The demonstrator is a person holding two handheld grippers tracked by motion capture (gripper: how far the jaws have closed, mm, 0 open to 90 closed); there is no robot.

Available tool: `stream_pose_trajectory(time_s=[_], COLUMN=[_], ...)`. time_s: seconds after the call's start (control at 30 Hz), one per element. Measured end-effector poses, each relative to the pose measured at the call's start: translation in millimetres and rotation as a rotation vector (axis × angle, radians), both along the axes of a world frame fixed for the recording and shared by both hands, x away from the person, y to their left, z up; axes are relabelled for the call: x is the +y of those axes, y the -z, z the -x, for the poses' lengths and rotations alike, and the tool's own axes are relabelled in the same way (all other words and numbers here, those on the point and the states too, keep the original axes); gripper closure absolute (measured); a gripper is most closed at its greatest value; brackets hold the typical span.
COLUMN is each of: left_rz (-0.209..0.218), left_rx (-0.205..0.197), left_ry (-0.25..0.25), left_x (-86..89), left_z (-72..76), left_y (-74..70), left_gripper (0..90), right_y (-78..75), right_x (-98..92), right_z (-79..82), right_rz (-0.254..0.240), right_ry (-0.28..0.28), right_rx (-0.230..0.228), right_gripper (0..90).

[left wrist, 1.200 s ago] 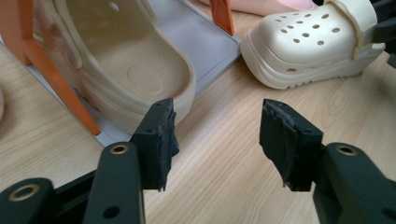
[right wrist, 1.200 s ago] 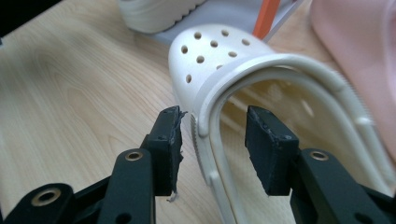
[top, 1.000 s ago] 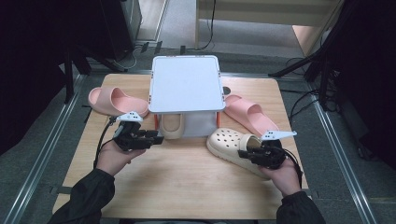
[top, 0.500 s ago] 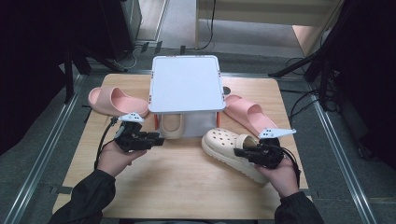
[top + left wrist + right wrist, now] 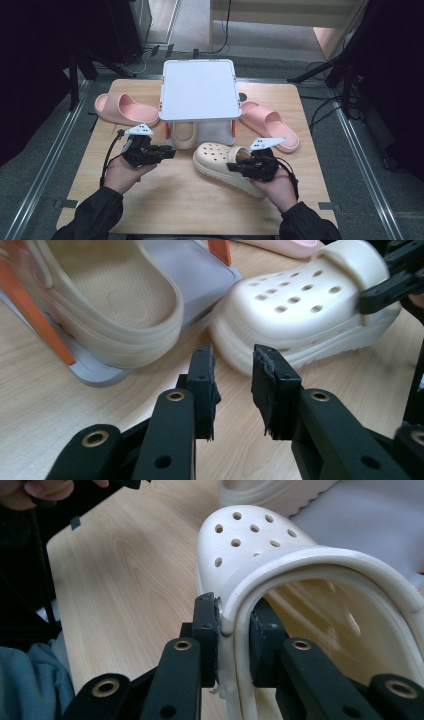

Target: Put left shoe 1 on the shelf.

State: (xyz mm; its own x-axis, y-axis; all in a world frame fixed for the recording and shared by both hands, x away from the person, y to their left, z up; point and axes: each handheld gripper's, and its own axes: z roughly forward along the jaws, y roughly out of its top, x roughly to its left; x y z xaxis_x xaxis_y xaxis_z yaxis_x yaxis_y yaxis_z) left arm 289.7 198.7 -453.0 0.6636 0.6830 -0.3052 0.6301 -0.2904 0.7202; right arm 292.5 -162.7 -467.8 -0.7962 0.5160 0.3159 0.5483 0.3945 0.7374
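Note:
A cream clog (image 5: 217, 159) lies in front of the rack, toe to the left. My right gripper (image 5: 234, 167) is shut on its opening rim; in the right gripper view my right gripper (image 5: 235, 622) has one pad on each side of the clog (image 5: 250, 540) rim. My left gripper (image 5: 171, 153) hovers left of it, open. In the left gripper view the left gripper (image 5: 232, 375) holds nothing, its jaws have just been closing, and the clog (image 5: 300, 315) lies just ahead. A second cream clog (image 5: 182, 134) sits on the rack's lower shelf (image 5: 210, 280).
A white-topped two-level rack (image 5: 199, 90) stands at the table's middle back. One pink slipper (image 5: 122, 109) lies left of it, another pink slipper (image 5: 270, 124) to its right. Bare wood spreads along the near edge of the table (image 5: 175, 210).
My right gripper has carried the clog leftward and a little nearer to the person. The left gripper has stayed in place while its jaws narrowed.

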Motion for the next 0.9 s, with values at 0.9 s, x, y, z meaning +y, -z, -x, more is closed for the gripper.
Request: stream_pose_trajectory(time_s=[0.9], left_rz=[-0.012], left_rx=[0.037], left_ry=[0.025], left_x=[-24.4], left_z=[10.6], left_y=[14.0], left_gripper=[81.8], right_y=[-11.6], right_x=[-22.3], right_z=[-18.7], right_rz=[-0.04], right_ry=[0.068], right_rx=[-0.098], right_gripper=[87.8])
